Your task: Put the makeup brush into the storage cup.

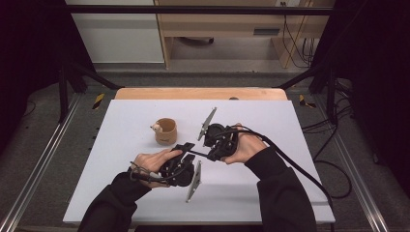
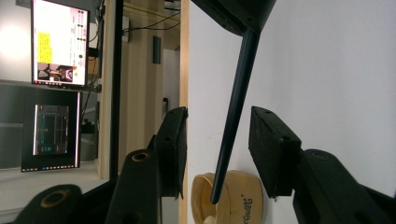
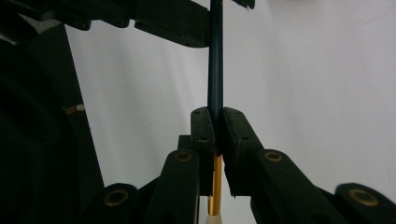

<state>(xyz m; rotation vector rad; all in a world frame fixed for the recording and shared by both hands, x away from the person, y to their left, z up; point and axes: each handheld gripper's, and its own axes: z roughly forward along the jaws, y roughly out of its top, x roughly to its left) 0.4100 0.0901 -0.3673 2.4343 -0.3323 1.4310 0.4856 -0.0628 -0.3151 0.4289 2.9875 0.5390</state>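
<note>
A dark blue pencil [image 3: 215, 70] with a gold band and a white end is clamped in my right gripper [image 3: 215, 135], which is shut on it. In the high view the pencil [image 1: 199, 153] runs leftward from the right gripper [image 1: 212, 155] to the left gripper [image 1: 186, 147] above the middle of the white board. My left gripper [image 2: 219, 149] is open, and the pencil's shaft [image 2: 236, 102] passes between its jaws without touching either pad. A tan cup [image 1: 166, 131] with a small pale figure on its rim stands just beyond the left gripper, and shows again as the cup [image 2: 233, 200] behind the pencil's tip.
The white board [image 1: 121, 193] lies on a wooden table [image 1: 198, 93] with metal rails along both sides. Cables trail from the right gripper over the board's right edge [image 1: 309, 174]. Two lit screens [image 2: 58, 44] stand off to the side.
</note>
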